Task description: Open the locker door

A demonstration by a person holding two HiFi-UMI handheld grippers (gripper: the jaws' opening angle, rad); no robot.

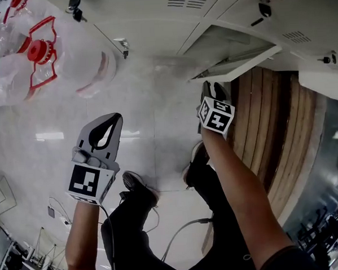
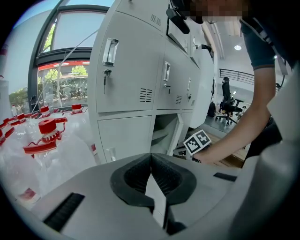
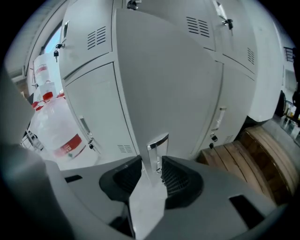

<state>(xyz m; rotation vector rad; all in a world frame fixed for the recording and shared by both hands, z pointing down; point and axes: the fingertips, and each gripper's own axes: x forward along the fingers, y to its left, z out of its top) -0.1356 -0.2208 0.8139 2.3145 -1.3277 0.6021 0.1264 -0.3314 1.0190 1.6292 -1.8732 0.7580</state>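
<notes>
The bottom locker's white door (image 1: 238, 63) stands partly swung out from the row of lockers. My right gripper (image 1: 209, 90) reaches its free edge. In the right gripper view the door (image 3: 168, 79) fills the middle, and its metal handle (image 3: 157, 149) sits between the jaws of the right gripper (image 3: 152, 165), which are shut on the door's edge at the handle. My left gripper (image 1: 109, 119) hangs over the floor to the left, shut and holding nothing. In the left gripper view the left gripper (image 2: 151, 157) faces the open compartment (image 2: 161, 136).
Several clear water bottles with red caps (image 1: 35, 54) stand at the left. A wooden pallet (image 1: 270, 126) lies to the right of the open door. The person's shoes (image 1: 139, 187) and a cable (image 1: 179, 230) are on the tiled floor below. Keys hang in other lockers (image 2: 107, 77).
</notes>
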